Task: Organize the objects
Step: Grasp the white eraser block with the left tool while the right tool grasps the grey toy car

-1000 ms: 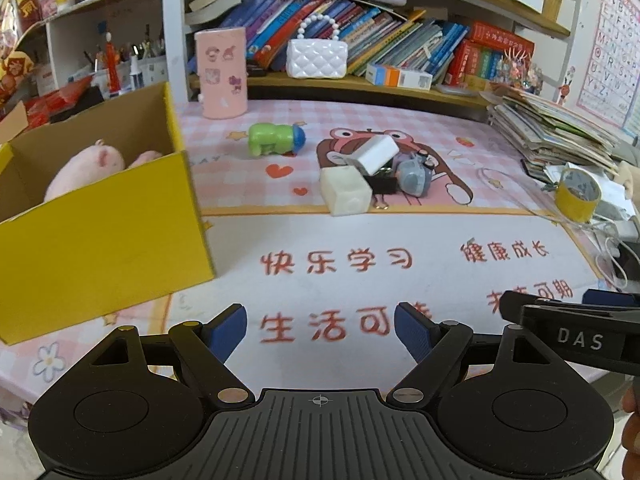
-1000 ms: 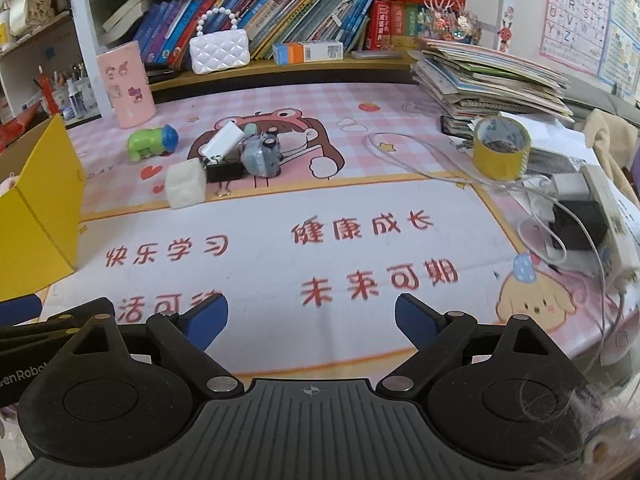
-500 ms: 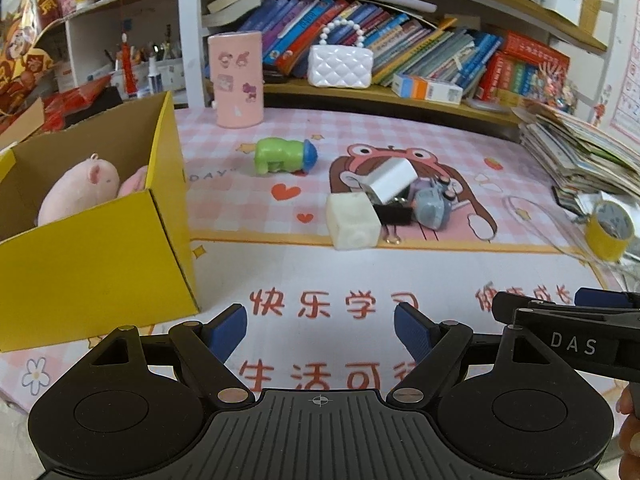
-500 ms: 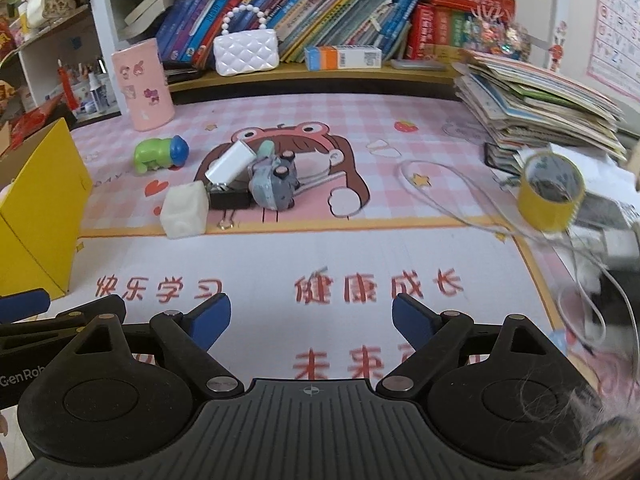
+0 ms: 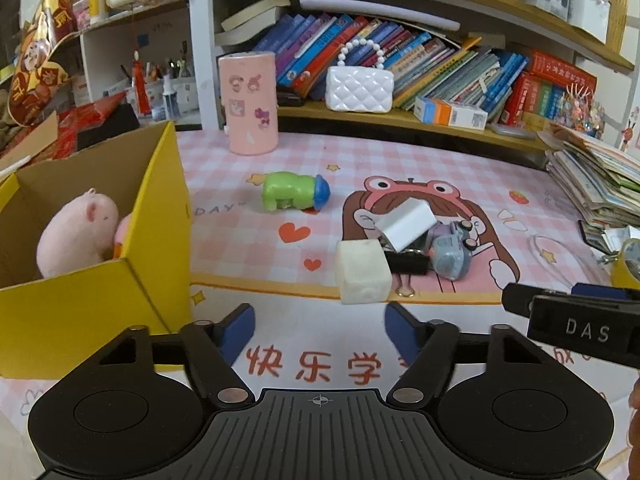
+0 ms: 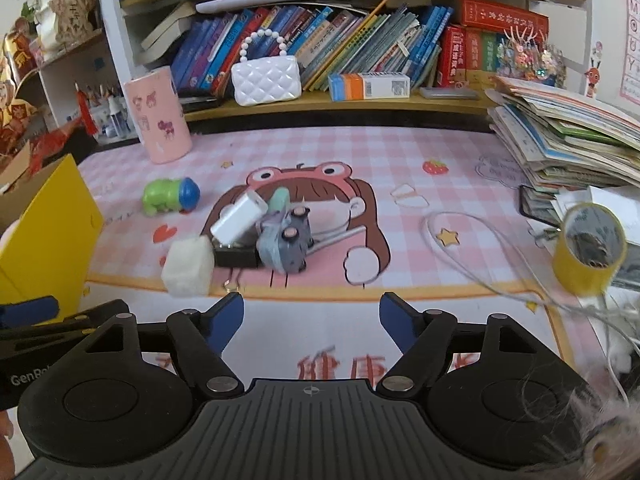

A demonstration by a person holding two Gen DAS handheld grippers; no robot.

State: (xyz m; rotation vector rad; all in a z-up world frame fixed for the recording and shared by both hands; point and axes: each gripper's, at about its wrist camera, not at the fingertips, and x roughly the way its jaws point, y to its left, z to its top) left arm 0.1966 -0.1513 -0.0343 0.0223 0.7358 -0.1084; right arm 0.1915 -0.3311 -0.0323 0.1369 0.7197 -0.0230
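A pile of small things lies on the pink mat: a white cube (image 5: 363,277) (image 6: 187,266), a white charger block (image 5: 405,224) (image 6: 239,218), a black binder clip (image 5: 408,263) (image 6: 236,257) and a grey toy car (image 5: 452,250) (image 6: 285,240). A green and blue toy (image 5: 295,192) (image 6: 171,195) lies apart to the left. A yellow cardboard box (image 5: 88,312) (image 6: 52,232) at the left holds a pink plush pig (image 5: 78,234). My left gripper (image 5: 320,326) is open and empty, just short of the cube. My right gripper (image 6: 311,316) is open and empty, just short of the car.
A pink cylinder (image 5: 248,103) (image 6: 158,116) and a white bag (image 5: 359,89) (image 6: 266,79) stand at the back by the bookshelf. A stack of books (image 6: 560,136), a yellow tape roll (image 6: 588,250) and a white cable (image 6: 472,252) are on the right.
Both grippers have moved forward over the mat toward the pile of small objects, which now looks larger and closer. Both stayed open.
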